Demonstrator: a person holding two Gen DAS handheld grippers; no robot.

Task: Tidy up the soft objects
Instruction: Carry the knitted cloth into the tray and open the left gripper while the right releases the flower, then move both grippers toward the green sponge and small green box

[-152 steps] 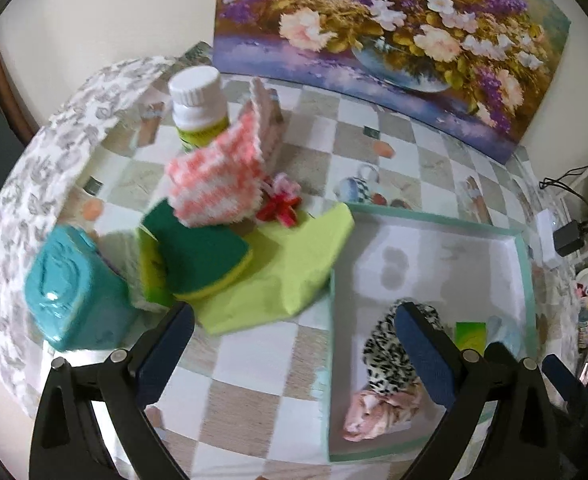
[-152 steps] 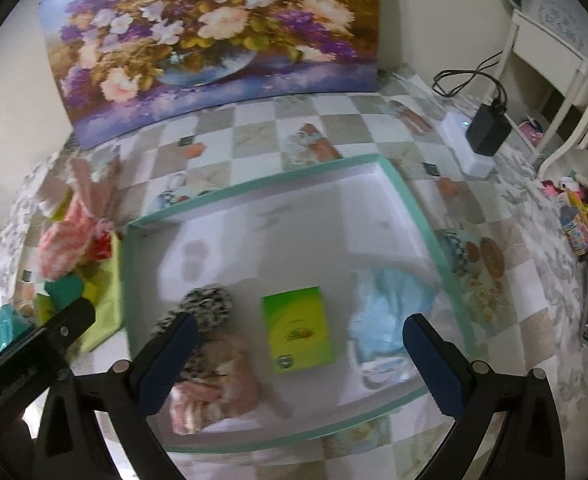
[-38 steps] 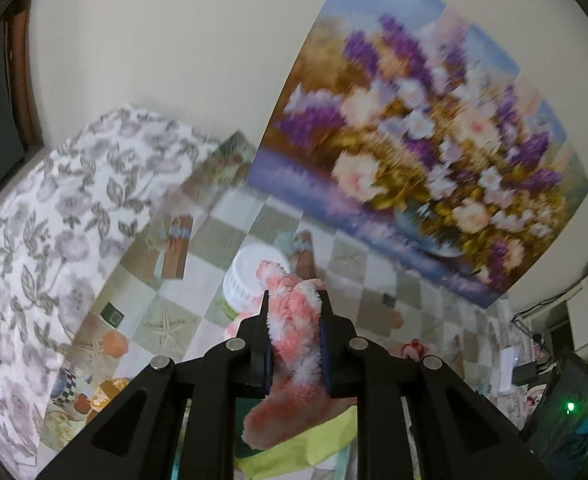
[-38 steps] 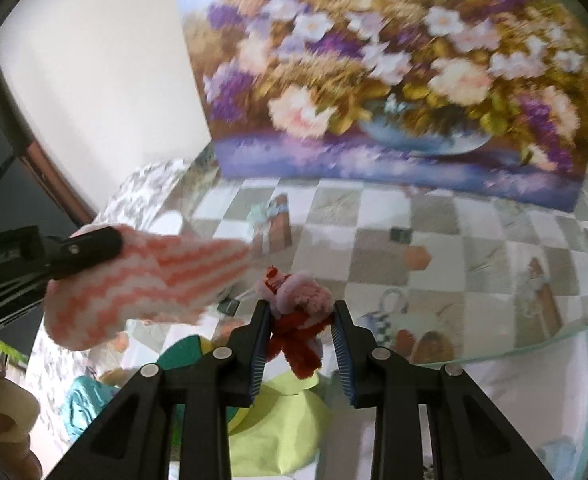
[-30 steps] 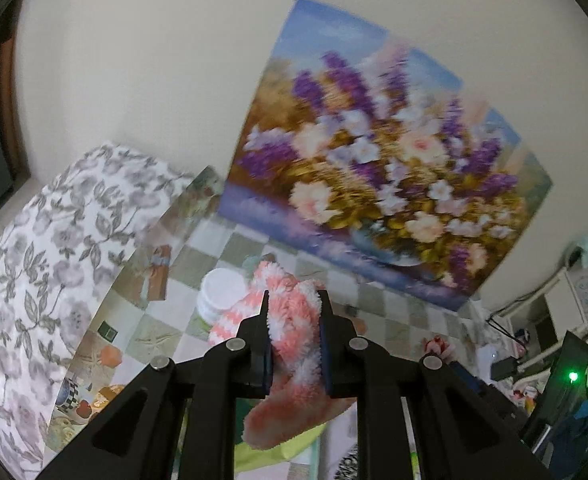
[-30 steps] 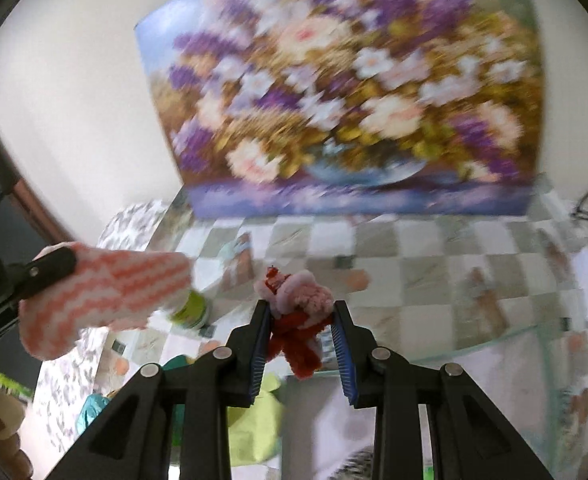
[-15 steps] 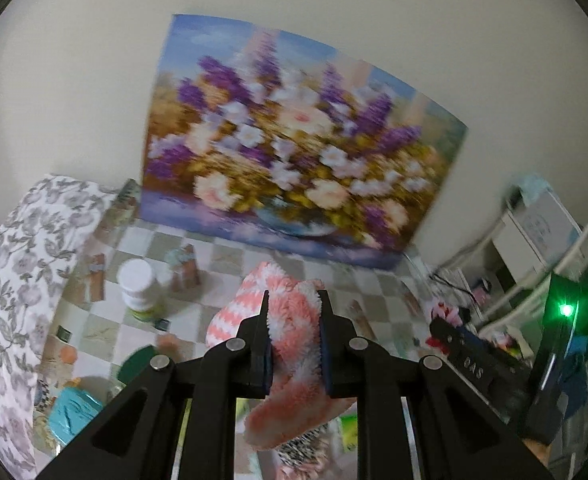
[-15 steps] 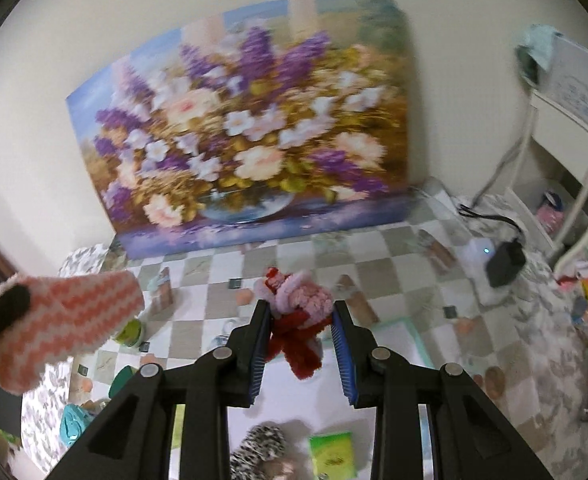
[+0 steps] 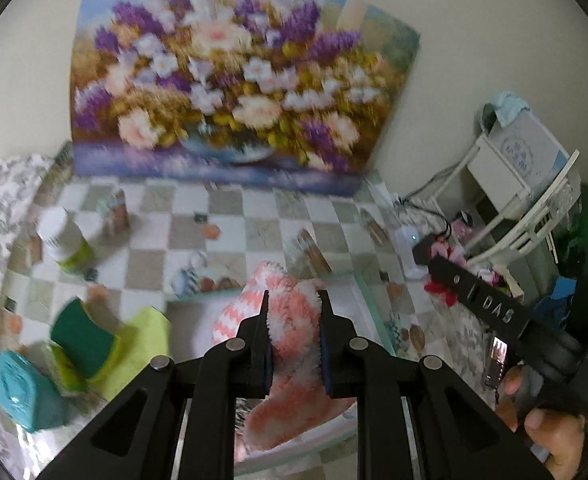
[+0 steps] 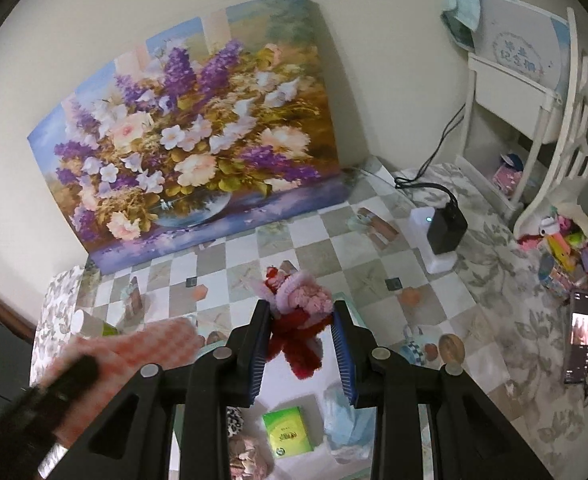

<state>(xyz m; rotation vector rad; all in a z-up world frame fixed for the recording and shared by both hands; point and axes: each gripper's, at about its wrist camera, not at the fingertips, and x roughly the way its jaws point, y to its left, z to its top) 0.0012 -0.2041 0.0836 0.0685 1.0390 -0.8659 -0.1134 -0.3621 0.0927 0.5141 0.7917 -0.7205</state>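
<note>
Left gripper pinching a striped chenille cloth, right gripper clamping a pink-and-red plush toy, both carried over the tray; next, lowering and releasing inside it.

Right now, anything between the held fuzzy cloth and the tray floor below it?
Nothing visible blocks it. The left tongs hold the pink-and-white fuzzy cloth above the teal-rimmed tray, over bare white floor. The leopard-print item and green packet lie nearer the tray's front.
</note>
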